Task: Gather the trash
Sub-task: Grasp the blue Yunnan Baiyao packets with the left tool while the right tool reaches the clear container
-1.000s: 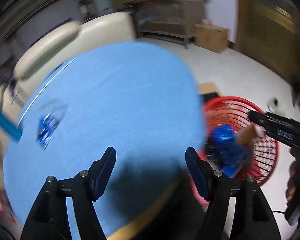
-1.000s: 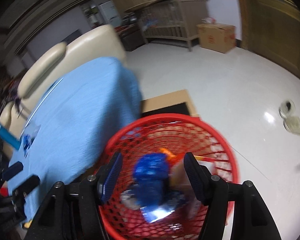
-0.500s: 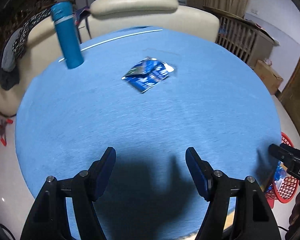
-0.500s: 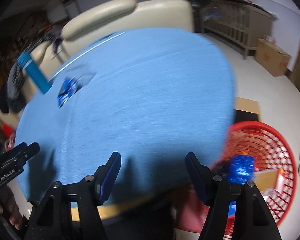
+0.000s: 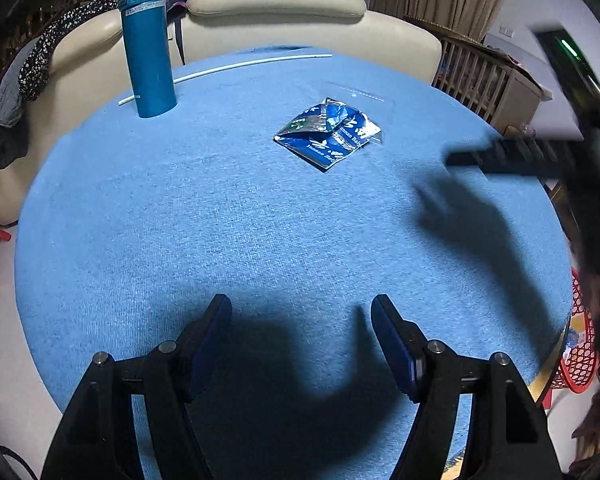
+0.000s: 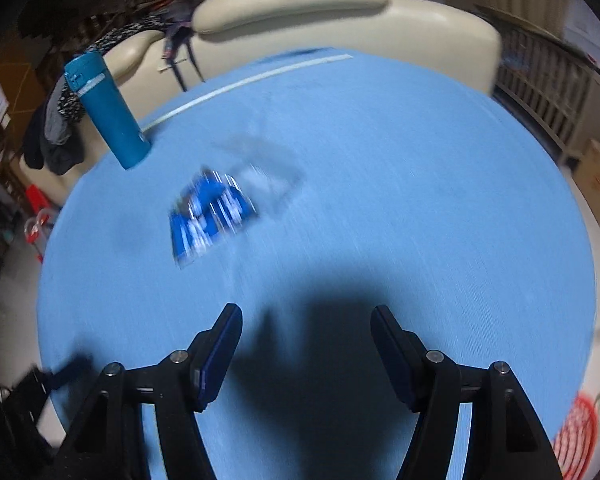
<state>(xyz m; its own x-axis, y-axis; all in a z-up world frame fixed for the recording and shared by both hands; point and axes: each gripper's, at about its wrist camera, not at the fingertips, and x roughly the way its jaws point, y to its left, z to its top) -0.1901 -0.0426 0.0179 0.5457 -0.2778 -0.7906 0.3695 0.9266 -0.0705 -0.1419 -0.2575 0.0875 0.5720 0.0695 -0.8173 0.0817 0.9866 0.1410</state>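
Observation:
A crumpled blue and silver wrapper [image 5: 327,134] lies on the round blue-covered table [image 5: 220,240], toward its far side; it shows blurred in the right wrist view [image 6: 212,216]. A clear plastic piece [image 6: 268,184] lies just beyond it. My left gripper [image 5: 301,312] is open and empty above the table's near edge. My right gripper [image 6: 306,322] is open and empty over the near part of the table; it shows blurred at the right of the left wrist view [image 5: 512,158]. The red mesh basket [image 5: 580,356] stands on the floor at the table's right.
A tall teal flask [image 5: 146,44] stands at the far left of the table, with a white straw-like stick [image 5: 228,70] behind it. A cream sofa [image 5: 276,4] with clothes draped on it lies beyond. A wooden crib [image 5: 484,76] is at the right.
Both grippers swung left from the red basket to face the table. The right gripper moved in over the table; the wrapper now lies ahead of both.

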